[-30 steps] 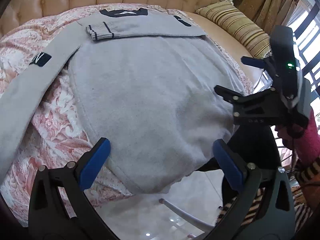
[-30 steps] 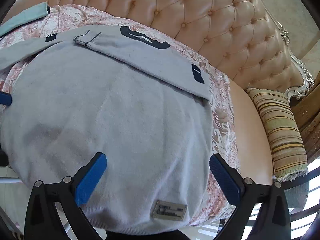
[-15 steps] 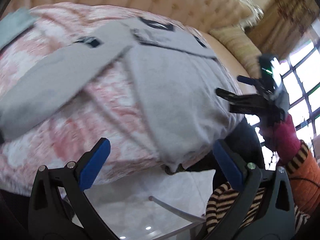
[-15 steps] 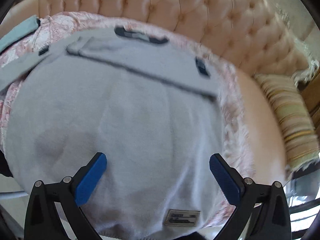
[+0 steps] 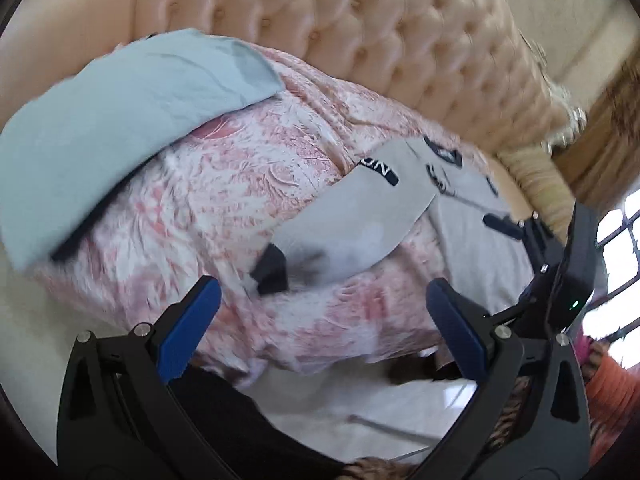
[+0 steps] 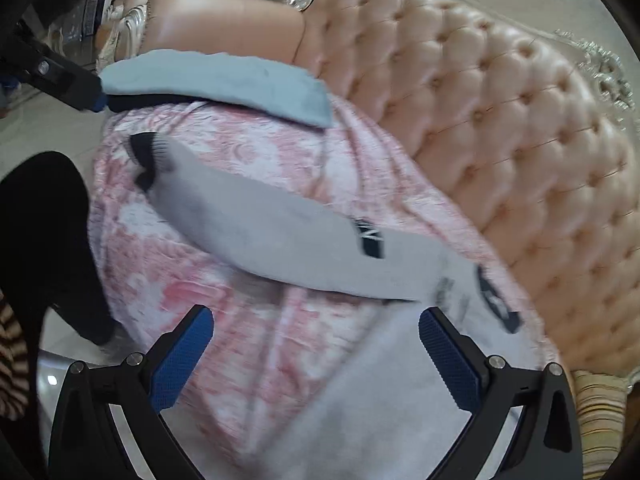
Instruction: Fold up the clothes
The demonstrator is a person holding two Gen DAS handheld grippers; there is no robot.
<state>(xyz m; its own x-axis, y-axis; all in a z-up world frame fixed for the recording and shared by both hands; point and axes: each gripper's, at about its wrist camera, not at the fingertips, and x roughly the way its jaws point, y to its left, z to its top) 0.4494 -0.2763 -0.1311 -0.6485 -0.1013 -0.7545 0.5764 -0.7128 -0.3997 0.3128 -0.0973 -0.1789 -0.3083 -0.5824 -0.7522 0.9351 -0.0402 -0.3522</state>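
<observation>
The left hand-held gripper [image 5: 320, 320] gapes wide and empty just short of the dark cuff [image 5: 272, 270]. That sleeve [image 5: 352, 216] of the grey sweater [image 6: 380, 392] lies stretched out over the pink bedspread [image 5: 224, 200], unfolded. The right hand-held gripper [image 6: 316, 354] also stands spread, over the sweater's body. Folding looks unfinished.

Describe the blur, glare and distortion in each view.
Left wrist view: motion blur smears the grey sweater sleeve; window blown out; fisheye bends the headboard. Right wrist view: sweater smeared; gripper fingers sharp.
</observation>
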